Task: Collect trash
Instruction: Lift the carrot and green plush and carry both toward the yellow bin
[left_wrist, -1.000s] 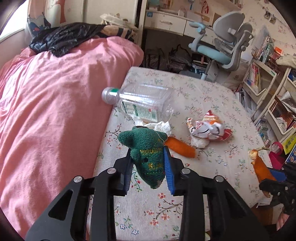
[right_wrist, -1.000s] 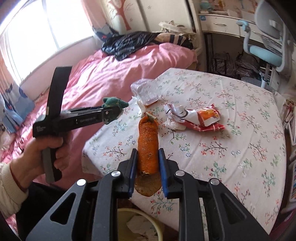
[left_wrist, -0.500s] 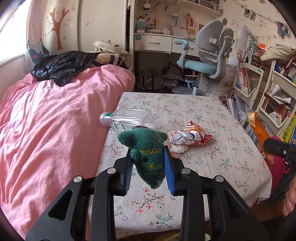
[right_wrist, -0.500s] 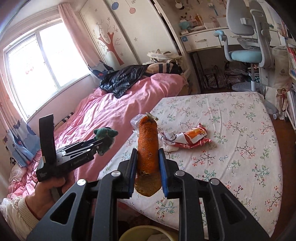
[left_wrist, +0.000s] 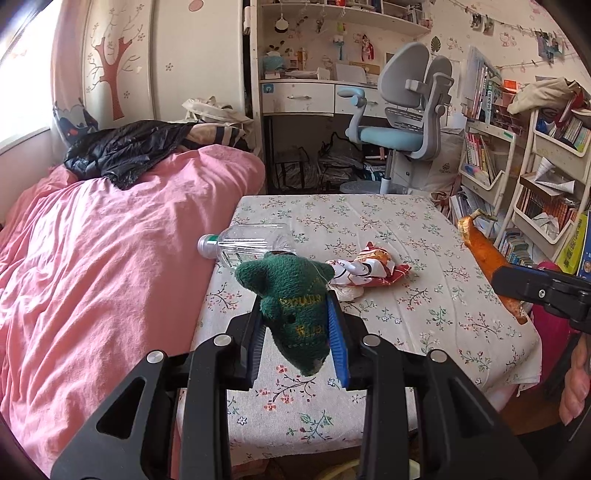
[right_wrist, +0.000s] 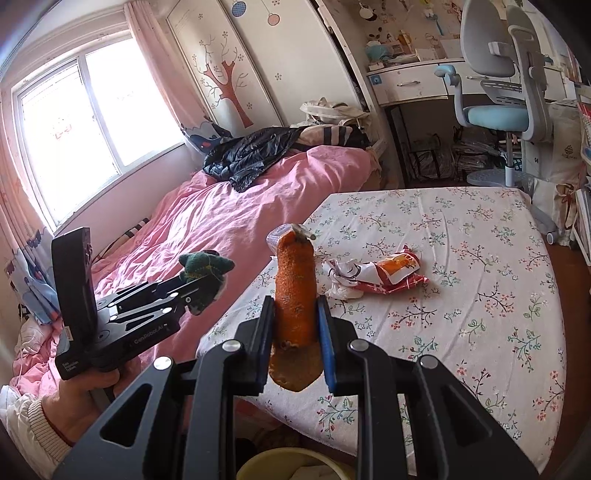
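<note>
A table (left_wrist: 388, 221) in a flowered cloth fills the middle of the scene, its left edge against a bed (left_wrist: 110, 258) under a pink cover. Just below the table's near edge, in the right wrist view, shows the rim of a yellow bin (right_wrist: 288, 459) with paper in it.

Two pieces of trash lie on the table, left of centre. A clear bottle (left_wrist: 247, 245) rests on its side, its long axis running left to right and its cap pointing left, at the bed. Just right of it lies a crumpled red and white wrapper (left_wrist: 369, 269), with a wad of white tissue (left_wrist: 345, 291) touching its near side.

The left gripper (left_wrist: 297, 332) is clenched on a green plush (left_wrist: 291, 306), held above the near left part of the table; the plush's long axis runs along the fingers, its narrow end toward the camera. The right gripper (right_wrist: 295, 336) is clamped on an orange carrot-like piece (right_wrist: 295, 291), upright in its view, the stem end pointing away and the cut, brown end hanging below the jaws, over the near edge and close above the bin.

The bin's mouth shows only in part, so a release made off its centre could drop either piece on the floor. The carrot's heavier lower end may swing as the jaws part. The plush is soft and might catch on a pad. The bottle, lying round by the edge, would probably roll toward the bed if nudged.
</note>
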